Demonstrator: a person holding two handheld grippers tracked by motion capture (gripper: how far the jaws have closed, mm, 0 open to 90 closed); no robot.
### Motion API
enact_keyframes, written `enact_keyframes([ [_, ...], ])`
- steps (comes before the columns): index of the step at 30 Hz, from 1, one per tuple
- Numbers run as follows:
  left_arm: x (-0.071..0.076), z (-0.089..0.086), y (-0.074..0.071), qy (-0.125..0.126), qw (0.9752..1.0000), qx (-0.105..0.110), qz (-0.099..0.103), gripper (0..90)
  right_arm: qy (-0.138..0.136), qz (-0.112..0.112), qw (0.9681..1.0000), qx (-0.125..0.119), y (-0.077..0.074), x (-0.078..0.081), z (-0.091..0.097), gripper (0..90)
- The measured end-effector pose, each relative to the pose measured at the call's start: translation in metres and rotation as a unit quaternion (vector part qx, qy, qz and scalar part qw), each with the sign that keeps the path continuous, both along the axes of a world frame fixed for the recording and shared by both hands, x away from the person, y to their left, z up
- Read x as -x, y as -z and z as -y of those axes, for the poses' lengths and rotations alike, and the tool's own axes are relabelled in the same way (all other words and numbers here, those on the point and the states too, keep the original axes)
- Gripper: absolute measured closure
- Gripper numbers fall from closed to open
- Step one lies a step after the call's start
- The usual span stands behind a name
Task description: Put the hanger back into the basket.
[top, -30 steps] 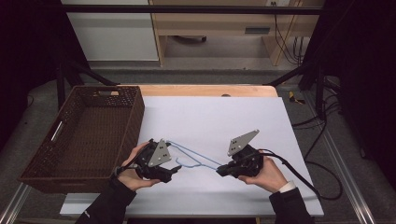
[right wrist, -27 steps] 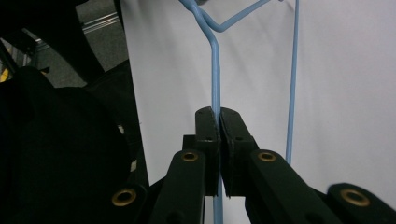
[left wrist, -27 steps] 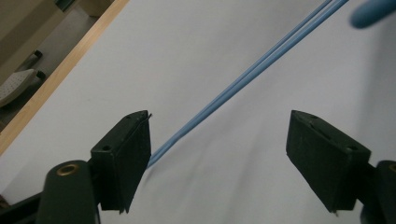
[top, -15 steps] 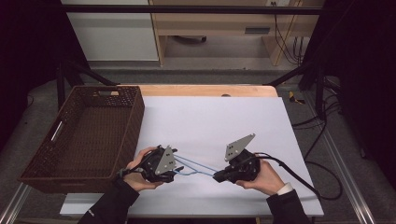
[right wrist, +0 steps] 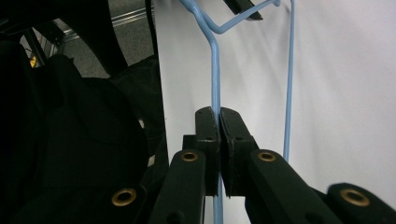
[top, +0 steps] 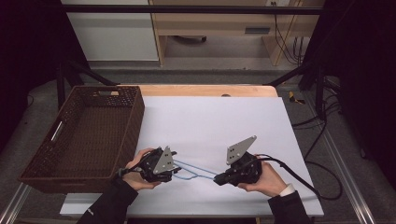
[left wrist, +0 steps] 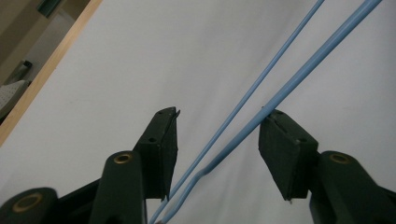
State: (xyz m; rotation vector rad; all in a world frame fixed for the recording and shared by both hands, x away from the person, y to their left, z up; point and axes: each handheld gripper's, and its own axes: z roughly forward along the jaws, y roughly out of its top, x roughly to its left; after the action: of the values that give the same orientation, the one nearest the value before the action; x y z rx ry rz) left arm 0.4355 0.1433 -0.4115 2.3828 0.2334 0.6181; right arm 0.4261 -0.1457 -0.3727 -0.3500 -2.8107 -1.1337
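My bench (top: 210, 121) carries a smooth, matt white top, with a strip of pale bare wood showing along its far edge. The basket (top: 84, 135) beside it is dark brown woven wicker, rough and ribbed in texture. The hanger (top: 196, 171) looks like thin wire under a smooth, faintly glossy light-blue coating. My left claw (left wrist: 217, 154) and my right claw (right wrist: 218, 154) are matt black plastic with brass-coloured metal rivets, and each has a dull grey metal plate on top.
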Motion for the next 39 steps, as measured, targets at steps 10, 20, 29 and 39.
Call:
enact_keyframes([
  [10,0.002,0.002,0.004,0.02,0.9998,-0.005,-0.002,66.2,-0.012,-0.002,0.9998,-0.013,0.0,0.0,0.0,87.5],
  [20,0.004,0.003,0.005,0.032,0.9992,-0.023,-0.002,74.3,-0.015,-0.004,0.9998,-0.015,0.0,0.0,0.0,87.4],
  [29,0.007,0.006,0.005,0.04,0.9983,-0.041,-0.007,78.1,0.004,0.024,0.9996,-0.013,-0.003,-0.001,0.003,83.2],
  [39,0.013,0.012,0.002,0.058,0.9951,-0.08,0.0,83.1,0.052,0.07,0.9955,-0.036,-0.01,-0.002,0.01,74.3],
])
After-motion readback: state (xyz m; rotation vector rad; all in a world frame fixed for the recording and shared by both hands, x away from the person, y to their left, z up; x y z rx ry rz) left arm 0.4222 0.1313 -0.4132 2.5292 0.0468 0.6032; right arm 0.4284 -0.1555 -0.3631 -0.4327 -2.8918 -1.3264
